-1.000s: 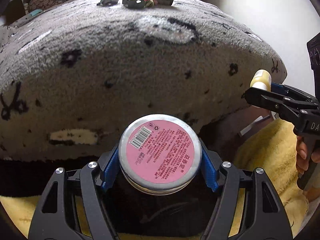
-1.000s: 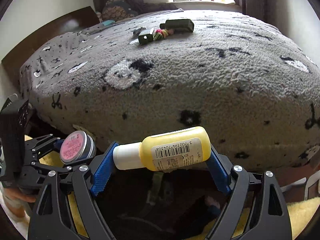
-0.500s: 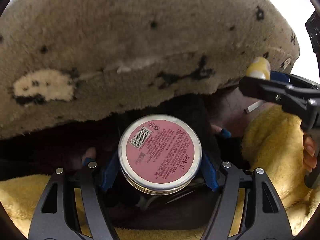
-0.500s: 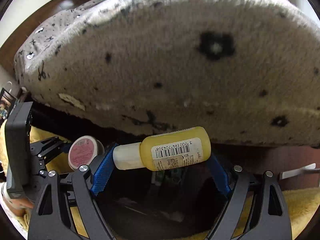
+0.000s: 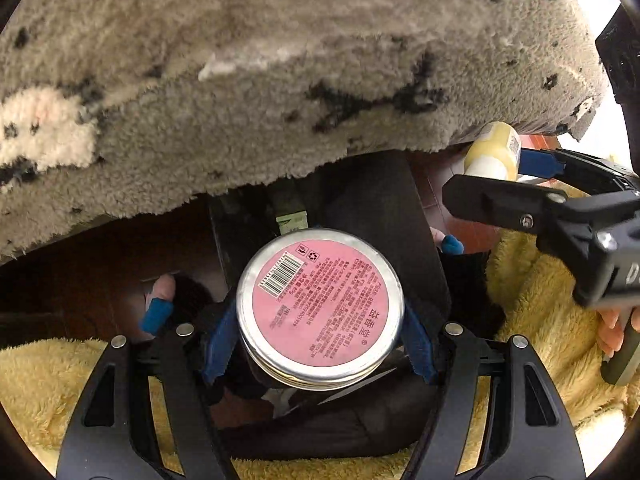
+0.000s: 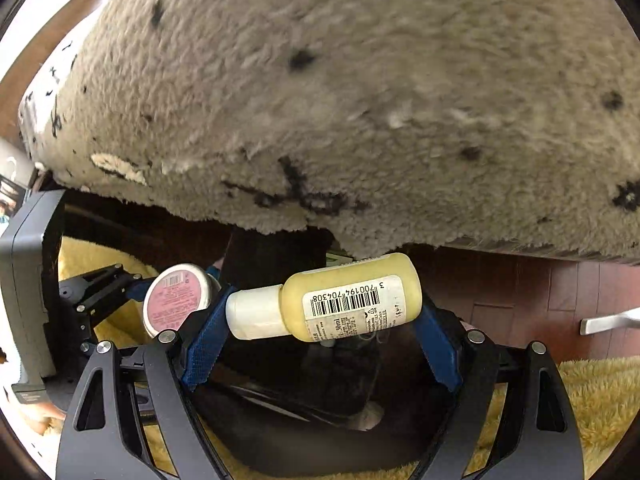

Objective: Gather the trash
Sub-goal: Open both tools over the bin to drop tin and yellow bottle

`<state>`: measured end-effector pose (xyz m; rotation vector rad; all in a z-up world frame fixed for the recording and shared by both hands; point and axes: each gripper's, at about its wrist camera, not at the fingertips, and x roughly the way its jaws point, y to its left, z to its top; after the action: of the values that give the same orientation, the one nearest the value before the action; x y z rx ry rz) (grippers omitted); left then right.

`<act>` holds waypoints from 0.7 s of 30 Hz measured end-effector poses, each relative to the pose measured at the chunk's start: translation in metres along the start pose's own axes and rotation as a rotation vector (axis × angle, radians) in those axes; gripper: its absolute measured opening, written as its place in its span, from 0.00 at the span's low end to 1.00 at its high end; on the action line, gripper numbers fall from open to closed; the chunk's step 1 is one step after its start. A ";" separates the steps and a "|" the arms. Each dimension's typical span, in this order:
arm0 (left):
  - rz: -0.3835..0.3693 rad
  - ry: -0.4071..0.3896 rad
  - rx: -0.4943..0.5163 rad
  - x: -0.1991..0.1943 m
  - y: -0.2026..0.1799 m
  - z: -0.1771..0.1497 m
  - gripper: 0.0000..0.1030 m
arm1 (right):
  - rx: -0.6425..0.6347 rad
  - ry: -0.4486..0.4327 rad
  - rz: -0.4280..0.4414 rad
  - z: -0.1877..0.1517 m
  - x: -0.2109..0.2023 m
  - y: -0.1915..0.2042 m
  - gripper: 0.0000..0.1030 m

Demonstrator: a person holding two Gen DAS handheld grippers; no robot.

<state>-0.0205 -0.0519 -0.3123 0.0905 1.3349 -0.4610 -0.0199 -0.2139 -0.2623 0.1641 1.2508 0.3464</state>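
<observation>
Both items are picked up — the left gripper [image 5: 320, 336] pinches the pink tin [image 5: 320, 308], the right gripper [image 6: 324, 320] the yellow bottle [image 6: 340, 296] — and the 2 hang over the dark bin [image 6: 304, 420], release apparently left.

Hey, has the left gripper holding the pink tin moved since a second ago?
Yes. The left gripper has dropped: the grey bedspread edge now sits above the pink tin, with the dark bag opening below.

My left gripper [image 5: 320, 336] clamps the tin [image 5: 320, 312] between its pads, over a bag [image 5: 384, 208] that opens below it. My right gripper [image 6: 320, 336] grips the bottle [image 6: 328, 298] crosswise, cap to the left, over the same bag [image 6: 304, 416]. The tin [image 6: 176, 296] sits just left of the bottle. The blanket [image 5: 280, 72] hangs above and behind both; a rug [image 6: 592, 396] lies underneath.
</observation>
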 end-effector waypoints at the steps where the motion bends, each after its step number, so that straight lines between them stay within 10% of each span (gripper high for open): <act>1: 0.001 0.005 -0.003 0.001 0.000 -0.001 0.65 | -0.004 0.001 -0.003 -0.001 0.001 0.003 0.83; 21: 0.021 -0.008 -0.040 -0.008 0.018 0.000 0.87 | 0.036 -0.025 -0.001 0.007 -0.003 -0.011 0.92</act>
<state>-0.0153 -0.0335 -0.3081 0.0694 1.3340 -0.4158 -0.0122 -0.2248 -0.2605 0.1982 1.2327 0.3206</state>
